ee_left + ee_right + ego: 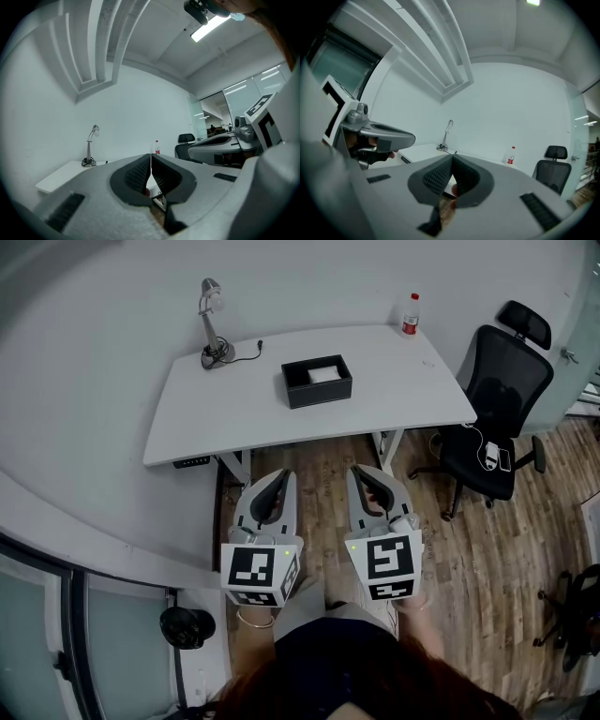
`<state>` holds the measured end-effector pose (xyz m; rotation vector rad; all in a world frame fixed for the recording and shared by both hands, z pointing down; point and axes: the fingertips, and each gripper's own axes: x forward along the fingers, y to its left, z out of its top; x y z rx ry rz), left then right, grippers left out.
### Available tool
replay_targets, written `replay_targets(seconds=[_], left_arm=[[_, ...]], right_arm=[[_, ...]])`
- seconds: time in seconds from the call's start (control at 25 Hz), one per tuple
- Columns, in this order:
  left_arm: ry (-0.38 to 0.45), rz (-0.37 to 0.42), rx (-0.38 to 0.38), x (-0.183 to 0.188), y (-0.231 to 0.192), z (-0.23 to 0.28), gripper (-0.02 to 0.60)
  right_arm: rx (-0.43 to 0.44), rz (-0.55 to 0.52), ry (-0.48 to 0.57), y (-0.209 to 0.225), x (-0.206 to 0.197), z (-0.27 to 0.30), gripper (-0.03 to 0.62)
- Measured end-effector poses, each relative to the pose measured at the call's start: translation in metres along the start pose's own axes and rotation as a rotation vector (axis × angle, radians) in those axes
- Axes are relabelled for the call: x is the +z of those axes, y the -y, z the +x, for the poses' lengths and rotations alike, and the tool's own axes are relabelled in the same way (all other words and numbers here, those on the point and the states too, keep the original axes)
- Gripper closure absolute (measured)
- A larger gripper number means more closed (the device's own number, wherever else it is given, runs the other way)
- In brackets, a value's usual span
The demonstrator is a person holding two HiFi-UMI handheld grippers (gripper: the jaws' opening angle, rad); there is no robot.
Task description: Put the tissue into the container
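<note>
Hovering before desk (403, 395) | left tool (283, 474) closed, empty | right tool (360, 472) closed, empty | tissue (325, 374) inside container (319, 394)

The left claw (283, 476) and the right claw (362, 471) are alike: each has a smooth, light grey plastic shell that narrows to a rounded tip. At the back of each sits a white cube (261, 570) printed with black square markers, with a small green light (286, 552) at its upper edge. In the gripper views the inner faces carry black ribbed pads (136, 176) set in a dark curved surround, and dark rectangular slots (65, 211) mark the shell. The person wears a dark navy top (347, 662) and a thin bangle (251, 621) at the left wrist.
</note>
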<state>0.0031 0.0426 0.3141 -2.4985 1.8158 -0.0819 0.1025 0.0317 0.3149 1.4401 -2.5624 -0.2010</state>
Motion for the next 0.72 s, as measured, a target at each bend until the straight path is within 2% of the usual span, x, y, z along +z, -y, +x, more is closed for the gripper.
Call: replay_targets(seconds=[0.72], left_arm=[[-0.022,0.021,0.000,-0.006,-0.018,0.012,0.554]], right_arm=[[-0.003,-0.008,-0.021,-0.001,-0.007,0.027,0.574]])
